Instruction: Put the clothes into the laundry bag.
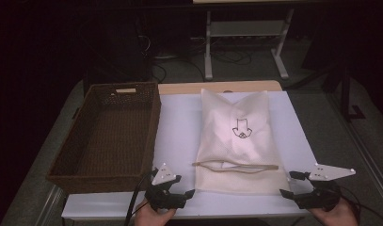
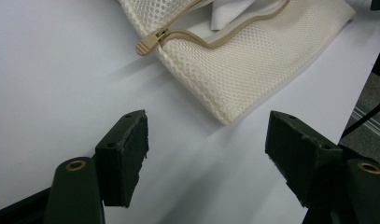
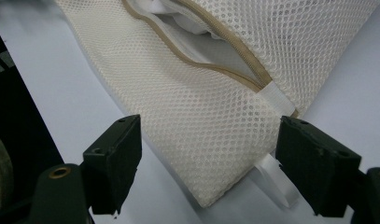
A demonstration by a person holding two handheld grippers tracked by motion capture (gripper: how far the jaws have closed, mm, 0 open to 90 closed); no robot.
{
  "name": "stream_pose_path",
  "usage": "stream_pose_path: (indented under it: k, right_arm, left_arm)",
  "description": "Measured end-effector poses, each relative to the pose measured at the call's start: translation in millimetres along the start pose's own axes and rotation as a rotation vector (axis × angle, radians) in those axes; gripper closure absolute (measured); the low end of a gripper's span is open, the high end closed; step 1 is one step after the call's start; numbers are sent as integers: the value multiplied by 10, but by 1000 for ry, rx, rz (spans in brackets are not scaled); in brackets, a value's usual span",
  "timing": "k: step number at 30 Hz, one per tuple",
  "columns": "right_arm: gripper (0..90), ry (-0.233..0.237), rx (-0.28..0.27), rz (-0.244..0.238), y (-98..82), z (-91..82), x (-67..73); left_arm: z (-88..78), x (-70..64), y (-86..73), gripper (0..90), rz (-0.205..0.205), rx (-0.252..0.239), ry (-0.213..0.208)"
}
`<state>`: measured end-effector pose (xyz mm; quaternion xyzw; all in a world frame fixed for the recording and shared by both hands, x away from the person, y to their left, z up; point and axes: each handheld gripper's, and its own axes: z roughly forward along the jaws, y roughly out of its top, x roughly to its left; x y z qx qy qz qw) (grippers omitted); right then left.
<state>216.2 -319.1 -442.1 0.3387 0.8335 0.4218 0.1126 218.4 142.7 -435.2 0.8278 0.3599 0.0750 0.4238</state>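
A cream mesh laundry bag (image 1: 236, 136) lies flat on the white table top (image 1: 179, 136), with a white garment bearing a small black drawing inside it. Its tan zip (image 1: 236, 165) runs across the near end and gapes open. My left gripper (image 1: 172, 184) is open at the bag's near left corner, jaws wide apart over bare table (image 2: 61, 70); the bag's corner (image 2: 243, 65) and zip pull (image 2: 148, 44) lie just ahead. My right gripper (image 1: 289, 183) is open, its jaws on either side of the bag's near right corner (image 3: 197, 140), beside a white ribbon tab (image 3: 276, 179).
An empty brown wicker basket (image 1: 109, 141) stands on the table's left side, next to the bag. Beyond the table's wooden back edge (image 1: 217, 87) are a dark floor, cables and a white desk frame (image 1: 245, 33). The person's hands come in at the bottom edge.
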Motion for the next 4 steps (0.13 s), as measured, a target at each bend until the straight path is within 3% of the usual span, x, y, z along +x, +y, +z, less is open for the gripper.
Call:
stream_pose_path:
  k: [4]
  right_arm:
    - [215,-9,4,-2,-14,-4,22]
  left_arm:
    - [-6,9,10,289,0,-1,-2]
